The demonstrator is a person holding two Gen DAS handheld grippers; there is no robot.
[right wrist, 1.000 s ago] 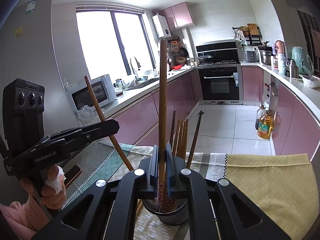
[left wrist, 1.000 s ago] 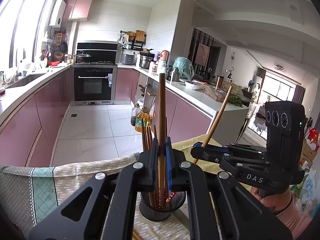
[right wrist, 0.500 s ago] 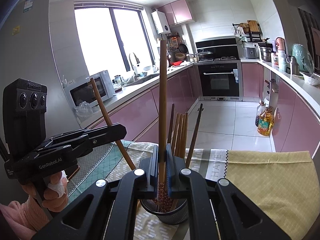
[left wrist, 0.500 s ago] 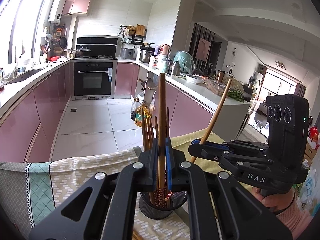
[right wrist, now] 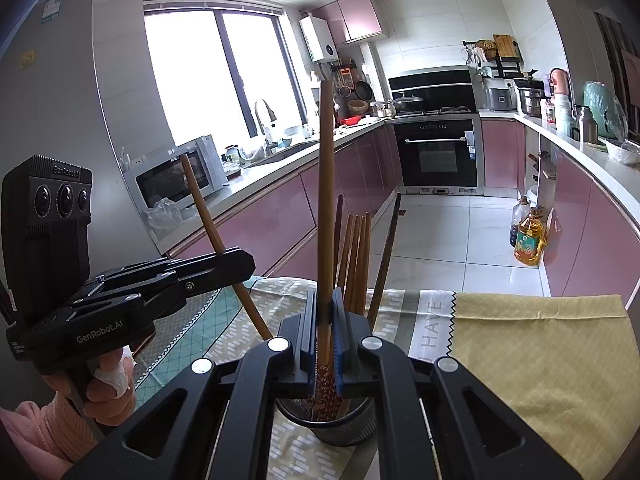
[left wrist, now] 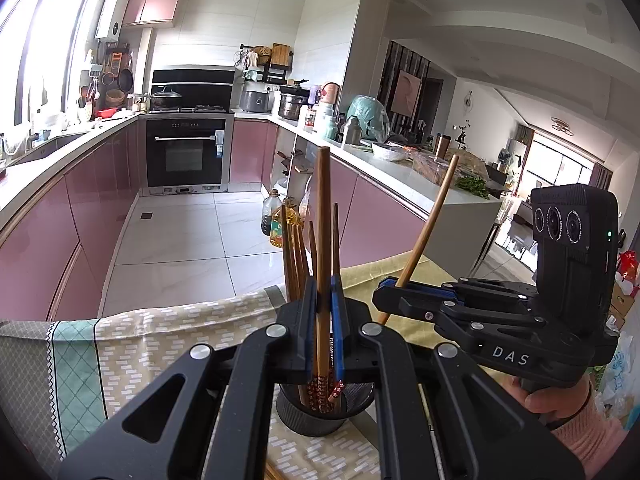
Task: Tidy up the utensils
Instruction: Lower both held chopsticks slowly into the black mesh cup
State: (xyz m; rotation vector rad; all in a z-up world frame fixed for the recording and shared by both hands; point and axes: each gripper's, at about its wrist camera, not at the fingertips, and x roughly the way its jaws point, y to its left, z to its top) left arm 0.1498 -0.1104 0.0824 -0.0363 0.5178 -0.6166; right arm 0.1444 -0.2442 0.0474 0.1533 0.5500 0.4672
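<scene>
My left tongs [left wrist: 324, 312] are clamped on one wooden chopstick [left wrist: 322, 208], my right tongs [right wrist: 325, 320] on another chopstick [right wrist: 326, 184]. Just below both sits the black mesh holder [right wrist: 340, 428] of chopsticks. My right tongs read "DAS", my left "GenRobot.AI"; the tablecloth [right wrist: 434, 328] beyond says "HAVE".

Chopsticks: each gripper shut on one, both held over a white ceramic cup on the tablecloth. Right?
Wrong on the cup. It is a black mesh holder, clear in the right wrist view, with more chopsticks standing in it. The rest holds: the left gripper and the right gripper are each shut on a chopstick over it, on the tablecloth.
</scene>
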